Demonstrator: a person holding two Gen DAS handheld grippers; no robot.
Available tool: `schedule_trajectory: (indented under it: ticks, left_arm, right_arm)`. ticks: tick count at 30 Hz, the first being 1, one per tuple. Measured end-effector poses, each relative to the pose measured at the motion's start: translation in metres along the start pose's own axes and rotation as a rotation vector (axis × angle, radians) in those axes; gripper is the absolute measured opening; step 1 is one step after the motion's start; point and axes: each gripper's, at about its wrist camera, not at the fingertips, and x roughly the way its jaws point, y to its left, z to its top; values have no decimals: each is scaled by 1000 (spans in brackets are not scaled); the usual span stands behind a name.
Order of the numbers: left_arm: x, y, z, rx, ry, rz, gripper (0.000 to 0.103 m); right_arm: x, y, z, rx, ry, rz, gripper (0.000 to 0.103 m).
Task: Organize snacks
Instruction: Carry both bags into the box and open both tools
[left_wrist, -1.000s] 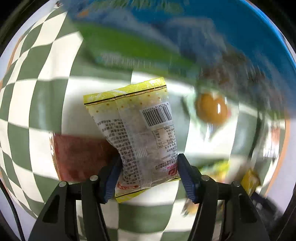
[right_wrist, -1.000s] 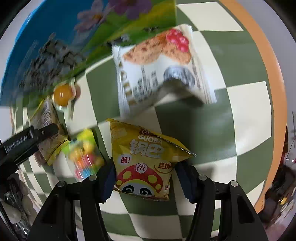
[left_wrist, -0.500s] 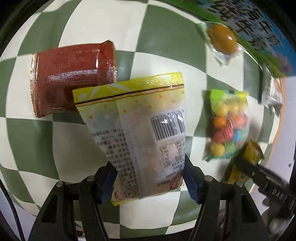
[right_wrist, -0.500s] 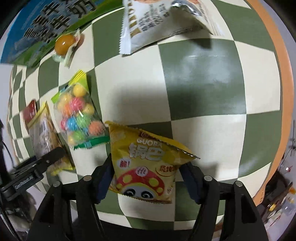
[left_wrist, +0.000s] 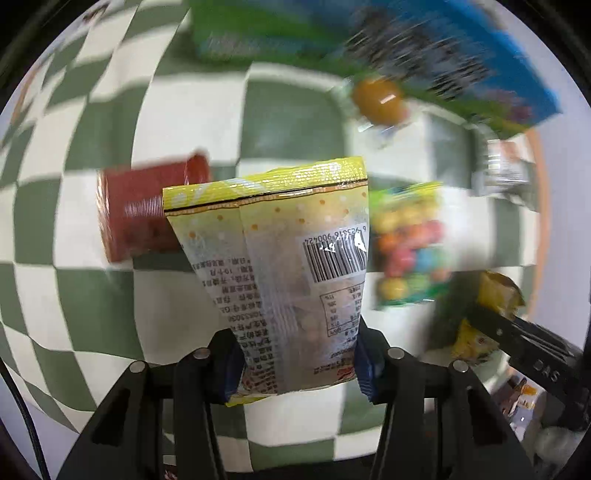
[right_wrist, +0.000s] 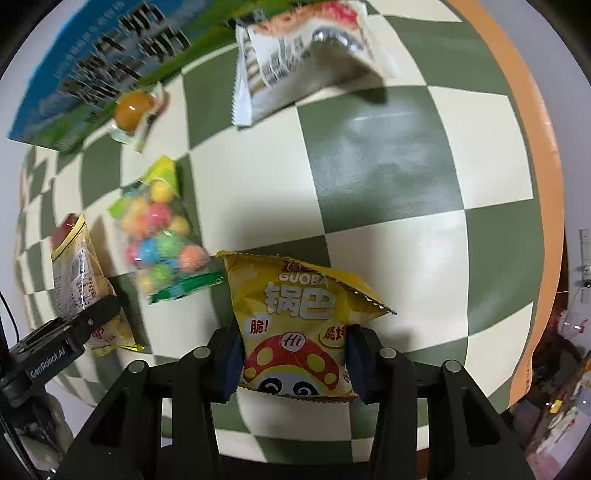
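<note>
Left gripper (left_wrist: 295, 363): jaws closing on the pale yellow packet (left_wrist: 280, 258), barcode side to the camera; pads press its lower end from both sides, packet hangs clear of the checkered tablecloth (right_wrist: 388, 155)

Below it on the cloth, left to right in the left wrist view: red packet (left_wrist: 136, 210) partly hidden behind the held one, then the bag of coloured candy balls (left_wrist: 410, 243), with the wrapped orange sweet (left_wrist: 376, 98) farther up. View blurred, fine detail not readable

Blue and green box (right_wrist: 99, 62) lies along the far edge of the cloth. White biscuit packet (right_wrist: 295, 62) sits at the far edge too, right of the box, one corner lifted

Right gripper (right_wrist: 293, 356): jaws closing on the yellow GUOBA chip bag (right_wrist: 295, 317), pads squeezing its lower half; bag held above the cloth, near the front edge. Right half of the cloth toward the orange border (right_wrist: 532, 140) is bare

Progress, judged: early to middle. Two snacks are in hand, neither placed. Four loose items and the box lie scattered, no visible grouping or container in use. Left: set down both held bags, then sort the rest
</note>
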Motion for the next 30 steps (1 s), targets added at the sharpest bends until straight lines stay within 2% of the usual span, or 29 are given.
schedule_trajectory:
  ticks: [2, 4, 8, 11, 13, 14, 17, 21, 25, 30]
  left_arm:
    - [-26, -7, 4, 29, -46, -21, 47]
    - [-60, -15, 16, 45, -98, -73, 47]
    - [-121, -36, 52, 97, -191, -160, 47]
    - [-148, -52, 100, 120, -222, -219, 47]
    - [-146, -66, 130, 129, -224, -220, 47]
    - [-142, -73, 144, 129, -228, -199, 47]
    - [-121, -82, 191, 99, -153, -195, 47]
    - [-86, -75, 235, 32, -29, -205, 47]
    - [-56, -74, 245, 9, 50, -181, 47]
    - [-31, -81, 248, 6, 121, -187, 47]
  right_arm:
    - [-17, 2, -2, -7, -21, 34, 48]
    - [-42, 8, 0, -27, -58, 70, 48]
    - [-102, 21, 29, -68, -140, 156, 48]
    - [-156, 32, 61, -120, -230, 200, 48]
    - [-185, 39, 86, -154, -286, 202, 48]
    - [-193, 47, 102, -176, -312, 175, 48]
    - [-211, 47, 157, -223, -347, 72, 48]
    - [-204, 50, 212, -238, -285, -10, 48]
    - [-181, 46, 252, -223, -198, -38, 48]
    - [-151, 38, 268, -203, -128, -30, 49]
